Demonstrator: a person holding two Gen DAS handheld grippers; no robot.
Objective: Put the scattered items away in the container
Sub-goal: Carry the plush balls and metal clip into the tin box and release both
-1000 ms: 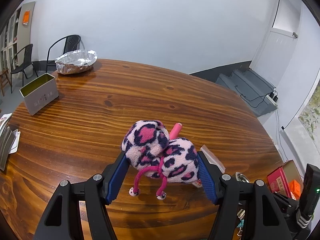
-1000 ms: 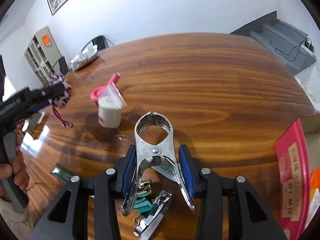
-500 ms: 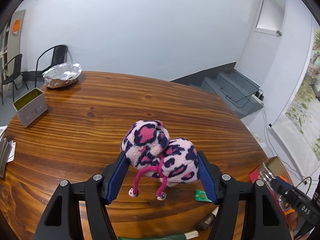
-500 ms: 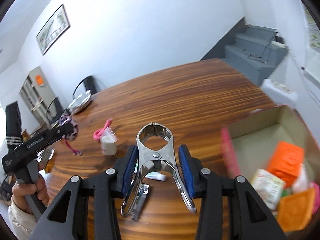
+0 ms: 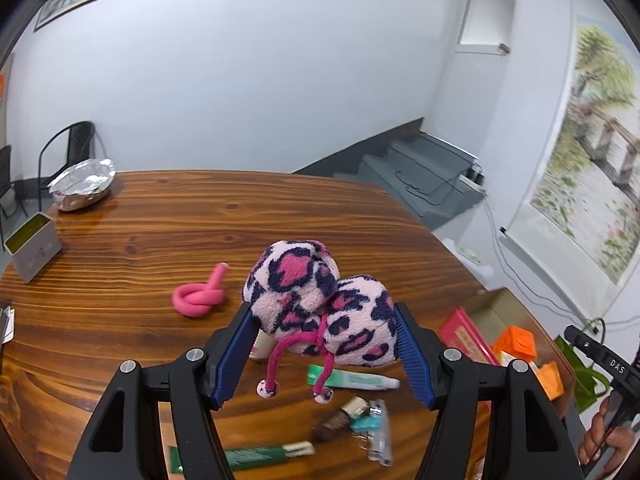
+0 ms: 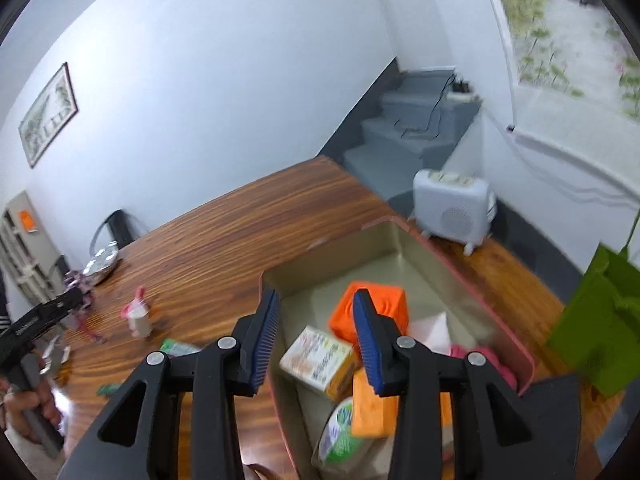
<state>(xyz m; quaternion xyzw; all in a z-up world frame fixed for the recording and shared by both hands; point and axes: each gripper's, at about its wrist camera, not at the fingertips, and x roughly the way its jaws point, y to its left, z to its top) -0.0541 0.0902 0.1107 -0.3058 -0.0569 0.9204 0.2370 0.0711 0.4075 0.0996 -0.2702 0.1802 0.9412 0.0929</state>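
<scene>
My left gripper (image 5: 324,316) is shut on a pink leopard-print plush toy (image 5: 316,292), held above the wooden table (image 5: 160,240). Below it lie a toothpaste tube (image 5: 356,380), a nail clipper (image 5: 380,436), a green packet (image 5: 260,454) and a knotted pink rope (image 5: 200,296). My right gripper (image 6: 316,300) hangs over the near left corner of the red-rimmed box (image 6: 420,240). Its jaws are closing with nothing between them. Inside the box sit an orange cube (image 6: 372,308), a small carton (image 6: 320,360) and other packets. The same box (image 5: 492,308) shows at the right of the left wrist view.
A foil-covered dish (image 5: 82,188) and a grey tin (image 5: 34,248) stand at the table's far left. Beyond the table edge are a white heater (image 6: 452,208), grey stairs (image 6: 412,128) and a green bag (image 6: 600,328) beside the box.
My right gripper swung right from the table to above the box, and the metal clamp it held is no longer between its fingers. The left gripper moved right with the plush toy.
</scene>
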